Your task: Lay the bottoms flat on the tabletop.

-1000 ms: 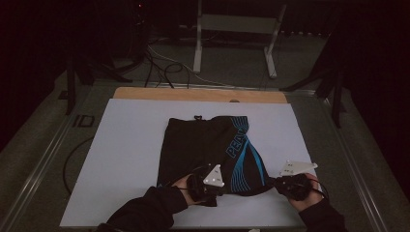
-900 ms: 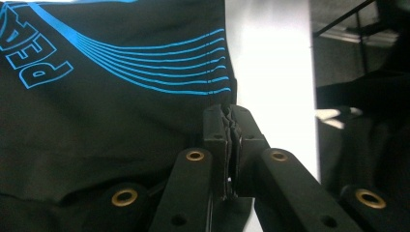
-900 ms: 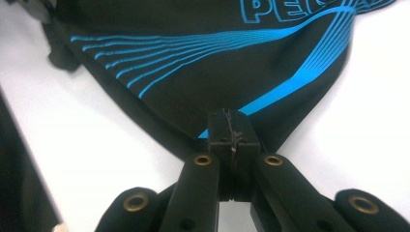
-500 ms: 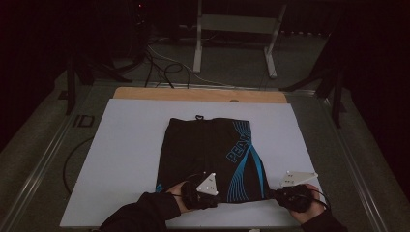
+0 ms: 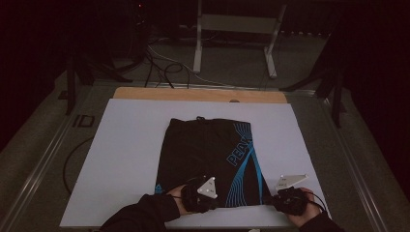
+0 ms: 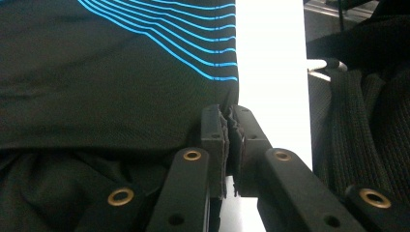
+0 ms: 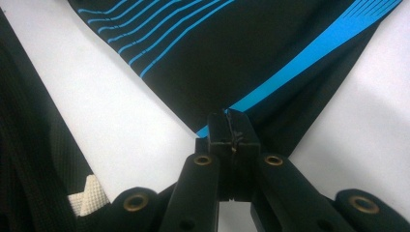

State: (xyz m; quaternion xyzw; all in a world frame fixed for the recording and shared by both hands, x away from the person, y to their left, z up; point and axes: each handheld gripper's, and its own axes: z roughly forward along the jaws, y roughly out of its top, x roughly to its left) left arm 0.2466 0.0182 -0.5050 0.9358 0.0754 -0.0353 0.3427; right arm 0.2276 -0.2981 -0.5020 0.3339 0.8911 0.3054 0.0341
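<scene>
A pair of black shorts (image 5: pixel 208 154) with blue stripes and blue lettering lies flat on the white board (image 5: pixel 130 159), waistband toward the far side. My left gripper (image 5: pixel 200 195) is shut on the near hem at about its middle; in the left gripper view the jaws (image 6: pixel 231 112) pinch the fabric edge (image 6: pixel 111 72). My right gripper (image 5: pixel 286 200) is shut on the near right hem corner, and the right gripper view has its jaws (image 7: pixel 231 118) closed on the blue-striped corner (image 7: pixel 232 53). Both grippers sit low at the board's near edge.
A wooden strip (image 5: pixel 198 94) borders the board's far edge. Beyond it stand a metal frame (image 5: pixel 237 29) and cables (image 5: pixel 159 63) on the dark floor. Dark knit sleeves (image 6: pixel 367 125) come in from the near side. Bare white board lies left and right of the shorts.
Both hands have come down and back toward the near edge, drawing the shorts' hem with them so the fabric lies flatter. Both grips are unchanged.
</scene>
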